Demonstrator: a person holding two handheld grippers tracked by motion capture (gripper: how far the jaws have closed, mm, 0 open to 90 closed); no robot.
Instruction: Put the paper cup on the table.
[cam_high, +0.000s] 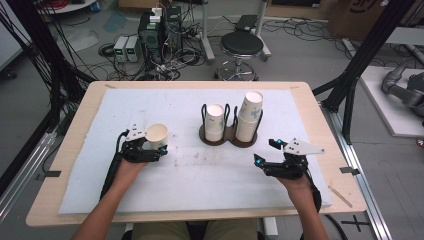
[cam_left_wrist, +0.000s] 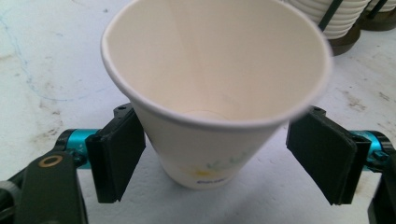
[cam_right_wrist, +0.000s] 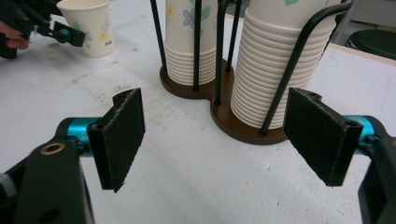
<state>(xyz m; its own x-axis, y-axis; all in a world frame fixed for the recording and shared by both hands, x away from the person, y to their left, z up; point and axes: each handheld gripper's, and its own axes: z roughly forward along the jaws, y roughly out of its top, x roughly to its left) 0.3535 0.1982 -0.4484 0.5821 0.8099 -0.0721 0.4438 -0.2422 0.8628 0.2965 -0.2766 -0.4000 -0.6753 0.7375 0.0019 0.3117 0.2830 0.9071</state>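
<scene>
Left claw (cam_left_wrist: 219, 163) brackets paper cup (cam_left_wrist: 215, 88), contact unclear.

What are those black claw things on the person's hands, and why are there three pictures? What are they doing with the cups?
The claws are grippers, squeezing tools a person holds, one in each hand. One picture looks down from above the table; the other two come from small cameras riding on each gripper. The left gripper has its jaws open on either side of a single paper cup standing on the white table cover, not squeezing it. The right gripper is open and empty, pointing at a cup holder with two stacks of cups.
</scene>
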